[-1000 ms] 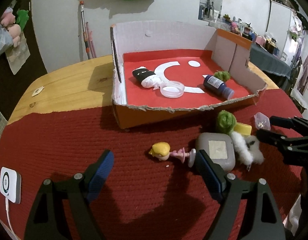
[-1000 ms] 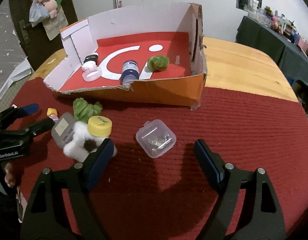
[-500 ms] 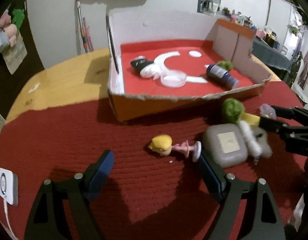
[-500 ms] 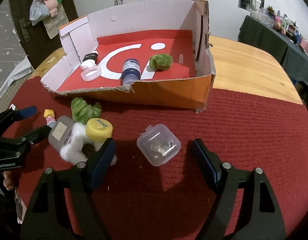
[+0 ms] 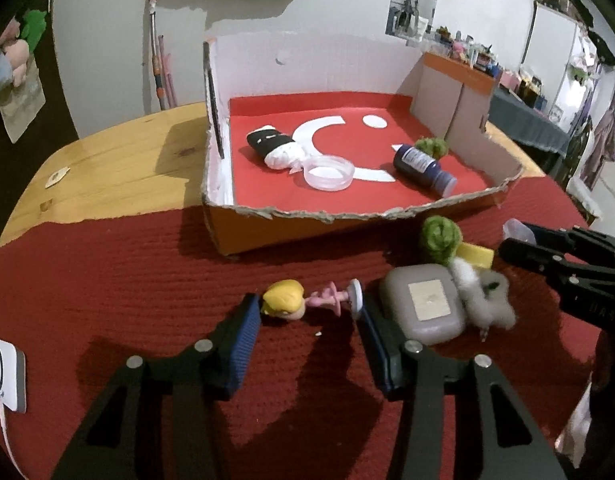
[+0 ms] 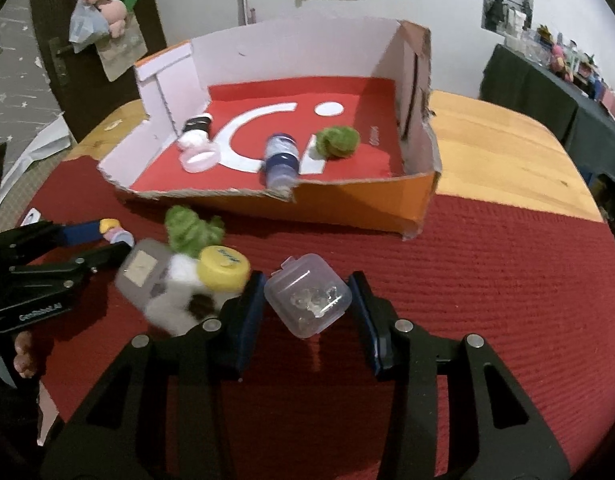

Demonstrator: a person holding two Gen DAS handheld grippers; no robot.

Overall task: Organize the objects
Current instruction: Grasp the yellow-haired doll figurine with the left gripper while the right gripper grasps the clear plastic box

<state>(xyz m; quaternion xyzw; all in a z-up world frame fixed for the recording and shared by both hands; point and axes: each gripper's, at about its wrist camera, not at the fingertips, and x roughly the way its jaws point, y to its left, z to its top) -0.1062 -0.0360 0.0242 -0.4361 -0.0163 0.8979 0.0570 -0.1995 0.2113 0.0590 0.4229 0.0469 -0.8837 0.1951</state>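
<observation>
A small doll (image 5: 303,300) with a yellow head and pink body lies on the red cloth between my left gripper's (image 5: 307,320) two blue pads, which stand close to its two ends. The doll also shows in the right wrist view (image 6: 113,231). A clear plastic case (image 6: 307,300) sits between my right gripper's (image 6: 307,300) pads, which almost touch it. An open cardboard box (image 5: 247,236) with a red floor stands behind; it holds a blue bottle (image 5: 423,168), a clear lid (image 5: 329,172), a black-and-white roll (image 5: 275,146) and a green pompom (image 5: 431,146).
Beside the doll lie a grey case (image 5: 427,304), white fluff (image 5: 487,300), a green pompom (image 5: 439,236) and a yellow cap (image 6: 223,268). A white charger (image 5: 3,372) lies at the left cloth edge. Bare wooden table (image 5: 119,172) lies beyond the cloth.
Both grippers have moved forward and narrowed: the left around the doll, the right around the clear case. The box and its contents have not moved.
</observation>
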